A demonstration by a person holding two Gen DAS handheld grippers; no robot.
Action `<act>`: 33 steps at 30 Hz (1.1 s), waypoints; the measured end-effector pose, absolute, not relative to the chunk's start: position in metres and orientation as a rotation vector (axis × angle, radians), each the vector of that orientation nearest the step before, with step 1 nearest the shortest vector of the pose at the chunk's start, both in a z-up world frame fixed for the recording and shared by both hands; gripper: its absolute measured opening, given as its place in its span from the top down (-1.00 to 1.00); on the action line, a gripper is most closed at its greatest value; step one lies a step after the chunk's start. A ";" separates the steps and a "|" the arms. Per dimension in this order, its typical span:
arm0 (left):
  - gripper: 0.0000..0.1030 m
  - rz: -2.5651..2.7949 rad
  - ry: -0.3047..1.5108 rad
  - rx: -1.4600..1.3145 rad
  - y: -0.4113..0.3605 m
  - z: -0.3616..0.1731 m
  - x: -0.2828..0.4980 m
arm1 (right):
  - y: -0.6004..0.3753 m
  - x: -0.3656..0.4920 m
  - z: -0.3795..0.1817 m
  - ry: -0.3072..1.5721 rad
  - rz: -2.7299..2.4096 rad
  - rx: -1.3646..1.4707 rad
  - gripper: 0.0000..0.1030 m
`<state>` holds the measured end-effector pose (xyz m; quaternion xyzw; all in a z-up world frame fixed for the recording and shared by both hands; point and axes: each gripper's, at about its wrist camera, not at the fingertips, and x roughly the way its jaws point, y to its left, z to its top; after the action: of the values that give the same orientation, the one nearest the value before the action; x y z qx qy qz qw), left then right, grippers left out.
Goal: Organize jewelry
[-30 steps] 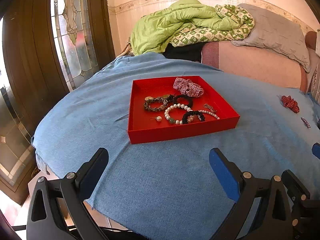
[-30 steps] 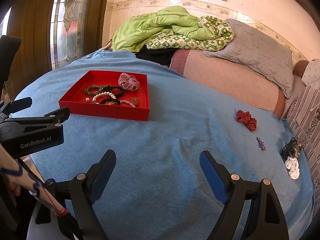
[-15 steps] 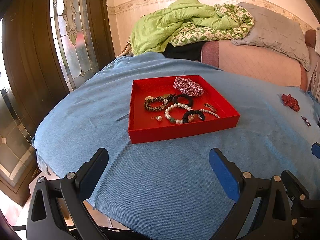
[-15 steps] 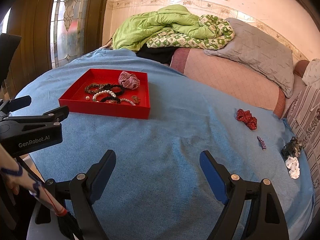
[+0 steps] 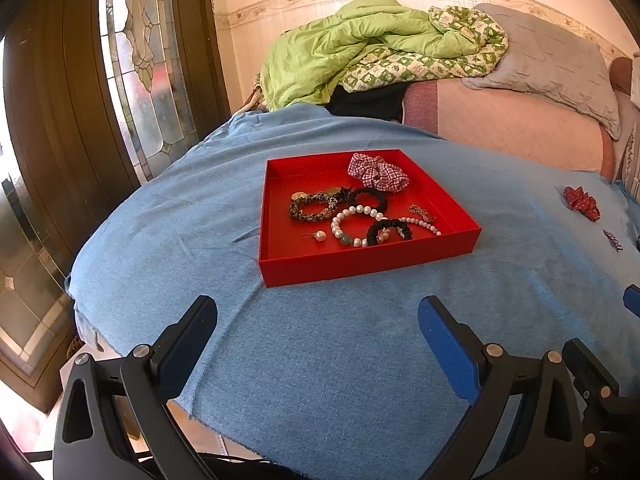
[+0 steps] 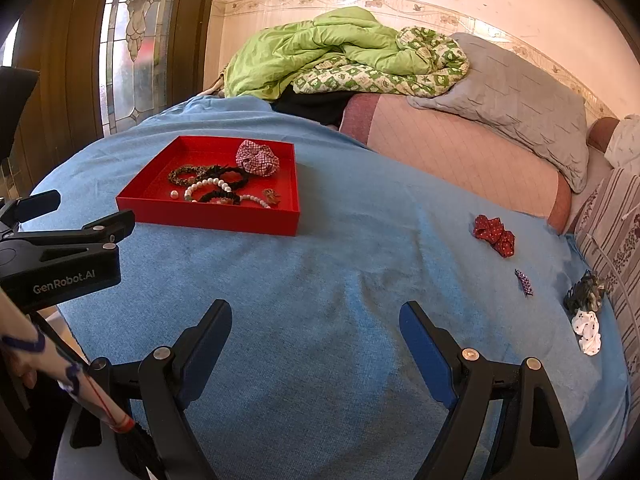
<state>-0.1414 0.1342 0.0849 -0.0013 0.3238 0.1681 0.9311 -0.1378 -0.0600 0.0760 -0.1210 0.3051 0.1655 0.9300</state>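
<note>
From your left wrist camera, your left gripper (image 5: 318,328) hangs released and empty above the blue cloth (image 5: 340,360); the red tray (image 5: 360,266) sits ahead, holding a pearl bracelet (image 5: 352,224), a leopard scrunchie (image 5: 314,206) and a checked scrunchie (image 5: 378,172).

From your right wrist camera, your right gripper (image 6: 316,334) is likewise spread wide, gripping nothing; the red scrunchie (image 6: 494,234), a small clip (image 6: 524,282) and a white scrunchie (image 6: 586,330) lie on the cloth, well apart from the tray.
</note>
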 end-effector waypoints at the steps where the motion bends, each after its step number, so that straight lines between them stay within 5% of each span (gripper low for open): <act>1: -0.95 0.343 0.664 -0.004 0.135 0.085 -0.141 | -0.060 -0.138 0.076 0.625 0.339 -0.247 -0.73; 33: -0.95 0.342 0.669 0.011 0.138 0.087 -0.143 | -0.060 -0.137 0.076 0.626 0.340 -0.249 -0.73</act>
<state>-0.1433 0.1379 0.0865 0.0051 0.3265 0.1671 0.9303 -0.1370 -0.0604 0.0761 -0.1215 0.3057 0.1662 0.9296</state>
